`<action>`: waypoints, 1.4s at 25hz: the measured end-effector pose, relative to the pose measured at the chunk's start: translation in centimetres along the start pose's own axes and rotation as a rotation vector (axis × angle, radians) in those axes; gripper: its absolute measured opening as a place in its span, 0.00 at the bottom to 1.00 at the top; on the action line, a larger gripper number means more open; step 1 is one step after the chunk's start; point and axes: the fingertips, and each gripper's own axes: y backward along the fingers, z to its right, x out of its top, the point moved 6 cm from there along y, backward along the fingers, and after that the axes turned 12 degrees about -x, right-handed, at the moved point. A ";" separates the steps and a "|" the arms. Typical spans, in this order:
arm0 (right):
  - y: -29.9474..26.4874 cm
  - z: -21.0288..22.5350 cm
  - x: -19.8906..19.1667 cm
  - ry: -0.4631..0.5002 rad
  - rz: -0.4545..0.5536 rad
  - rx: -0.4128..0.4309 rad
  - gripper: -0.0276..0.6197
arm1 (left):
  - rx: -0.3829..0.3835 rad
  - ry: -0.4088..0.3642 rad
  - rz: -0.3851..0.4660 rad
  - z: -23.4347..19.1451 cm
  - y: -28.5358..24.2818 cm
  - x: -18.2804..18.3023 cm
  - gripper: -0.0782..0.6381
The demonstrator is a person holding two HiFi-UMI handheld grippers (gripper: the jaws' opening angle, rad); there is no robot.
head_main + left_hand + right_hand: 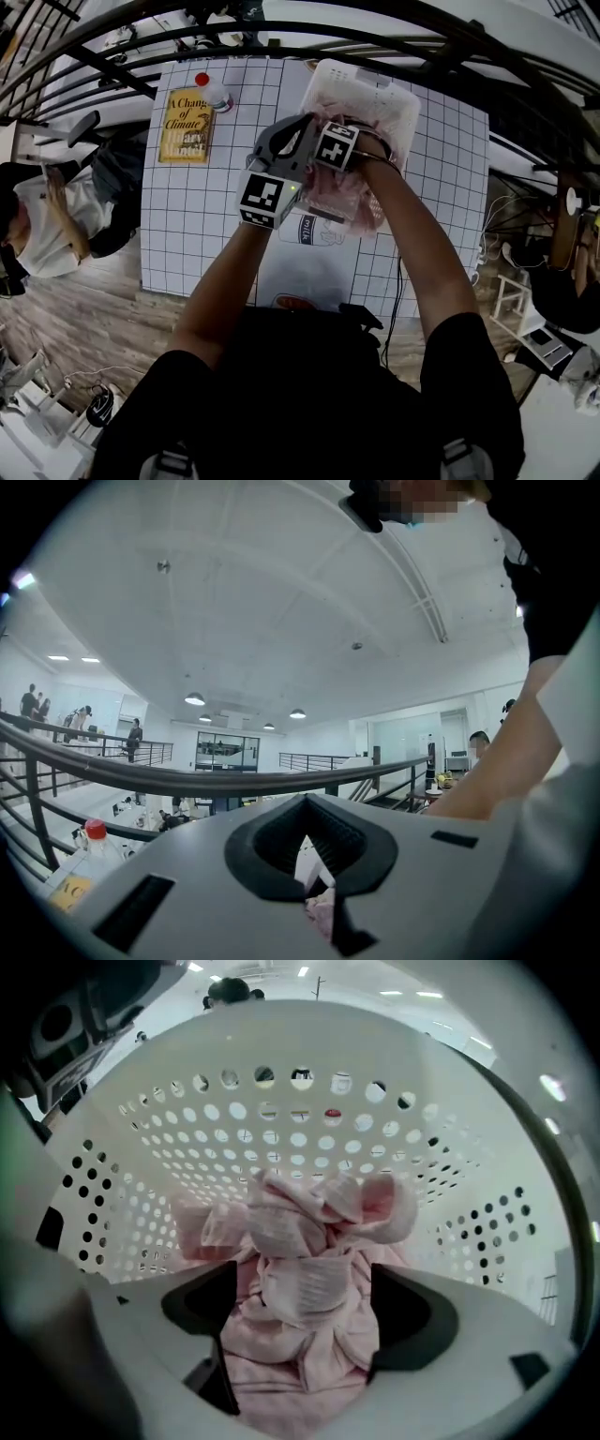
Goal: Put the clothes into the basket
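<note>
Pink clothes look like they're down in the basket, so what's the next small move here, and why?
Probably open the left gripper. Its jaws look shut on a fold of the pink clothes, while the right gripper stands open above the pile inside the white basket, so that last pinch likely just needs letting go.

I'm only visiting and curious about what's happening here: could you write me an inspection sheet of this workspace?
Surface: table with a grid-pattern cover.
Job's things: pink clothes lying inside the white perforated basket.
Clutter: yellow book, red-capped bottle, labelled white item partly hidden under the arms.
Grippers: left gripper closed, a scrap of the pink clothes pinched in it; right gripper open, pointing down over the clothes in the basket.
Cables: one dark cable hanging below the right arm.
Surroundings: dark railings; seated person beside the table.
</note>
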 end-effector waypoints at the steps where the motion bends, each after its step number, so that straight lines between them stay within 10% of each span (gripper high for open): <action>1: 0.6 0.1 0.1 0.000 0.003 -0.008 0.71 | -0.002 -0.001 0.003 0.1 0.1 0.2 0.11; 15: 15.0 -0.8 2.0 -0.080 0.167 -0.175 0.71 | -0.053 -0.004 0.023 2.7 4.1 3.2 0.11; 24: 26.8 -4.5 2.5 -0.304 0.444 -0.263 0.68 | -0.140 -0.025 0.024 6.1 8.8 5.7 0.11; 35: 35.9 -14.0 0.2 -0.606 0.884 -0.368 0.29 | -0.322 0.004 0.025 13.5 14.5 7.5 0.11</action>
